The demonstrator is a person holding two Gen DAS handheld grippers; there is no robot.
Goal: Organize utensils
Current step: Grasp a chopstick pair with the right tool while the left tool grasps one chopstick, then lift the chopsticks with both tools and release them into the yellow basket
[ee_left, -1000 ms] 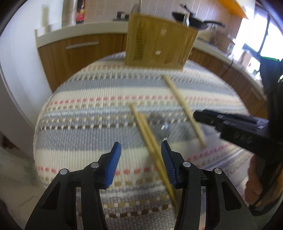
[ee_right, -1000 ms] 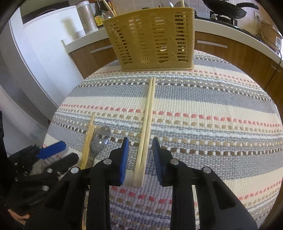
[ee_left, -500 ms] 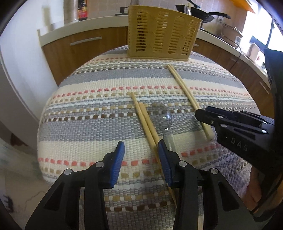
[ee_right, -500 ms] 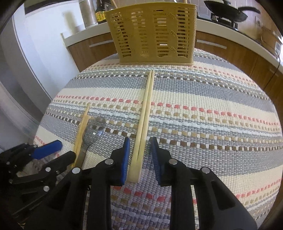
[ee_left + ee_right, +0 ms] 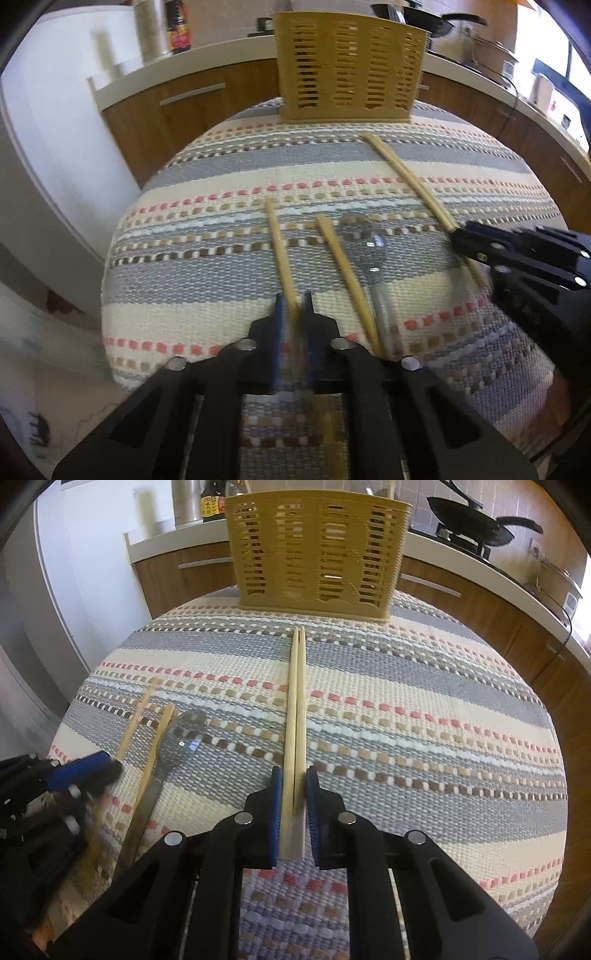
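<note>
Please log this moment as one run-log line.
left gripper: just closed on one chopstick | right gripper: just closed on chopstick pair | spoon: on mat | basket: upright

Chopstick pair [image 5: 296,716]: pale wood, side by side, flat on striped cloth, tips toward basket. Two single chopsticks [image 5: 281,254], [image 5: 345,266]: flat, slightly apart. Spoon [image 5: 371,254]: metal, bowl up, beside them. Basket [image 5: 317,550]: tan slotted plastic, upright.

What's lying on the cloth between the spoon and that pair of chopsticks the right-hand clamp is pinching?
Nothing: in the right wrist view, only bare striped cloth separates the spoon from the chopstick pair.
</note>
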